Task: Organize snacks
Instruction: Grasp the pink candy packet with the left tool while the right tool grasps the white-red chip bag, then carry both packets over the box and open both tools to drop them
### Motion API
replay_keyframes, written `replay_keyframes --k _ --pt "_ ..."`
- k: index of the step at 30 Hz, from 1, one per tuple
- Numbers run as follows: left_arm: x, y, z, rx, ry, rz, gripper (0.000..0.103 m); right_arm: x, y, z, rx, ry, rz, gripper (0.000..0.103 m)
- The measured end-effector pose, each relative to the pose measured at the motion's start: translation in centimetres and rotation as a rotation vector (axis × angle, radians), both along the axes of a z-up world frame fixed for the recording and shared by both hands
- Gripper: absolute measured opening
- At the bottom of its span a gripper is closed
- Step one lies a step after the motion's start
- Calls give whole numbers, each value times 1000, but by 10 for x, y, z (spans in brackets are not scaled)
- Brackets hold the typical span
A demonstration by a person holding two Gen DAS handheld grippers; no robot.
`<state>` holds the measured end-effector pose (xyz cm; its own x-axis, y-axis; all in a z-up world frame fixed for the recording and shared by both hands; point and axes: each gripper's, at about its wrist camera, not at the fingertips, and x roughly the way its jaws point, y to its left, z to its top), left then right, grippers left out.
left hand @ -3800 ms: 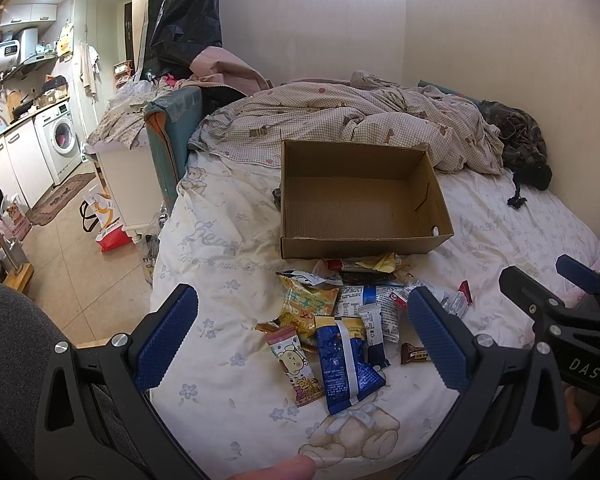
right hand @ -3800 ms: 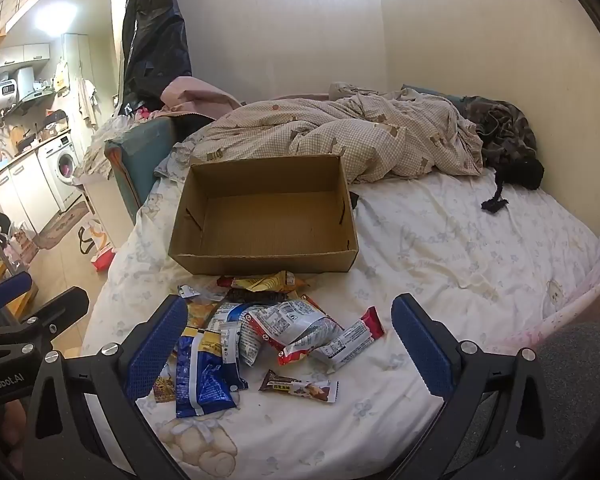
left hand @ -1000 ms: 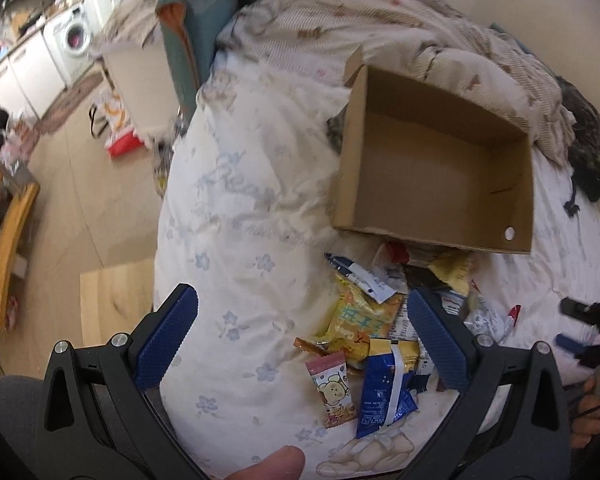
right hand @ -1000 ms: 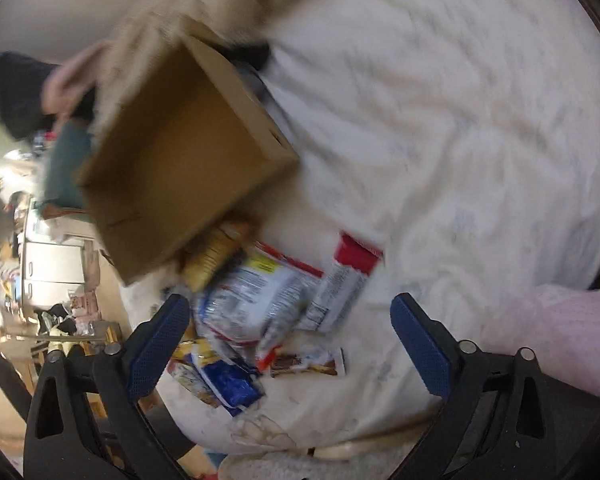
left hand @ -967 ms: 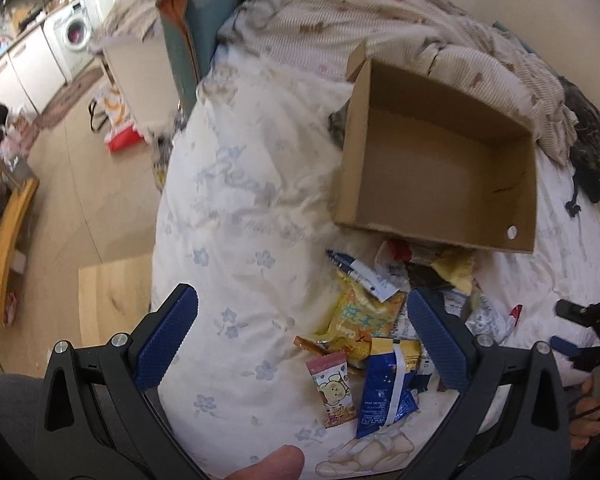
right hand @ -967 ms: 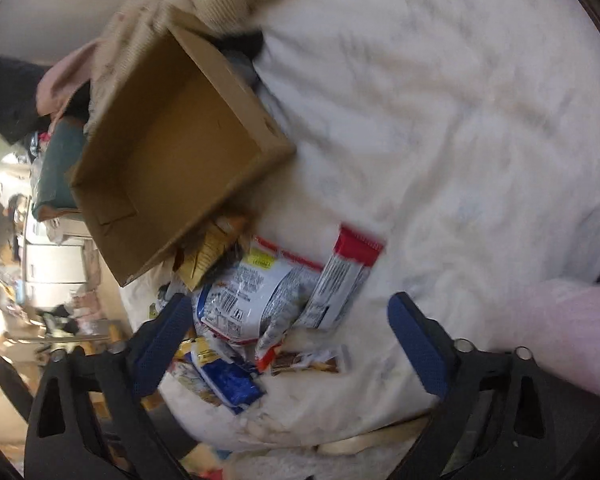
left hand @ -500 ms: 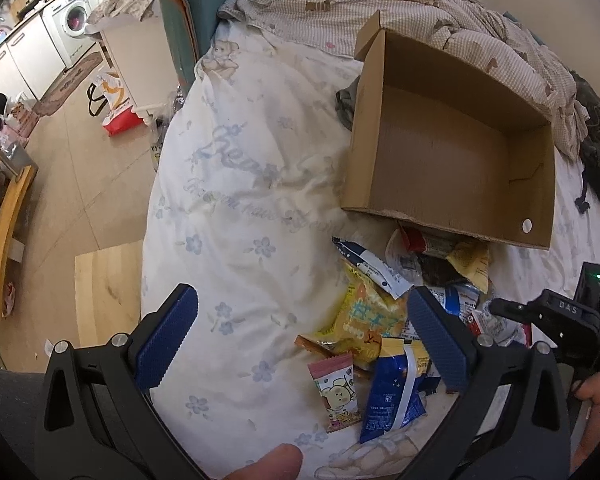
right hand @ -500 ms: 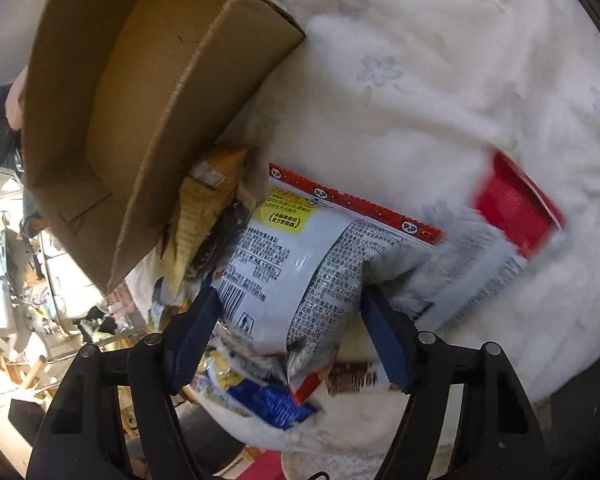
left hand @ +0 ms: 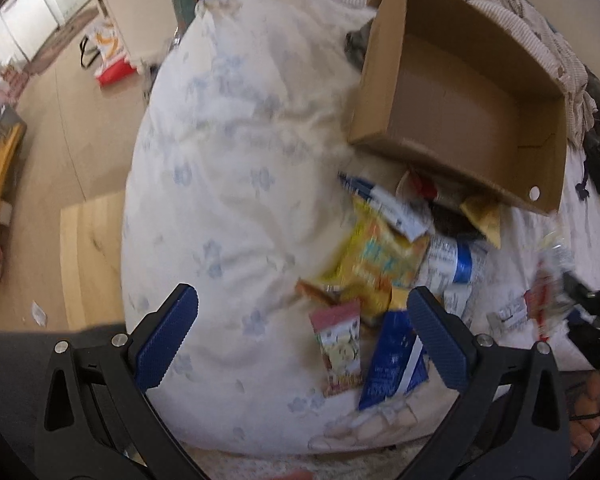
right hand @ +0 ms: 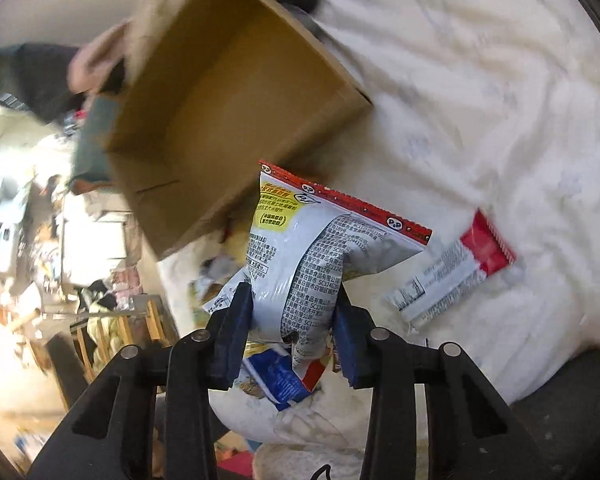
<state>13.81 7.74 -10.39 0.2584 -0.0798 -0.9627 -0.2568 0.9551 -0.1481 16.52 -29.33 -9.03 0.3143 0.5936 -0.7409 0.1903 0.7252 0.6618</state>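
moved: right gripper (right hand: 294, 316) jaws just closing since prev frame, now pinched on silver snack bag (right hand: 312, 248); left gripper (left hand: 302, 330) lower over pile than before
right claw: narrow, holds silver snack bag by bottom end, bag looks lifted off bed
left claw: wide, nothing btwn pads
box: cardboard box (left hand: 452, 92) empty, mid-bed toward far edge, pile touching its near wall
how-to: keep squeeze firm, foil slippery; lift clear of near wall, release low inside box
count: 1 box; 2 grippers; approx 8 packets on bed (left hand: 228, 160), blur, exact no. unclear
other: red-end packet (right hand: 456, 268) flat beside held bag
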Motion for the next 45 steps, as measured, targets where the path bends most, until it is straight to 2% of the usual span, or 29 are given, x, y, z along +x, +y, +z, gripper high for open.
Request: replay_keyframes --k 2,4,6,8,10,12,13,17,21,24,28,33,38,45 --pt "-5 0 -5 -33 7 19 98 -7 -1 8 11 -61 14 39" --pt "-11 -3 -11 -42 21 28 90 -11 -5 6 28 -70 6 39" --pt "-15 -10 -24 -69 58 28 73 -9 -2 3 35 -68 4 39" --pt "-19 -16 -37 -118 98 37 66 -8 -1 3 28 -73 12 38" --pt "-25 -22 -49 -154 125 65 66 -7 5 6 29 -83 19 38" --pt "-29 -27 -55 -145 135 72 65 -5 13 7 27 -92 22 38" --pt "-29 -29 -58 -147 139 73 62 -4 15 7 30 -94 22 38" --pt "-31 -32 -64 -184 151 65 22 -6 16 8 33 -101 22 38" --pt "-31 -38 -56 -218 129 17 22 -7 15 12 24 -119 26 38" --pt "-34 -42 -31 -190 42 -33 22 -11 15 21 20 -138 28 38" --pt "-42 -40 -4 -170 -43 -75 22 -22 20 45 -7 -187 39 37" --pt "-41 -35 26 -188 -109 -102 22 -36 28 76 -48 -232 59 38" --pt "-25 -34 50 -184 -157 -110 22 -31 36 101 -102 -294 117 38" --pt "16 -35 76 -140 -200 -136 22 0 40 96 -125 -306 138 38"
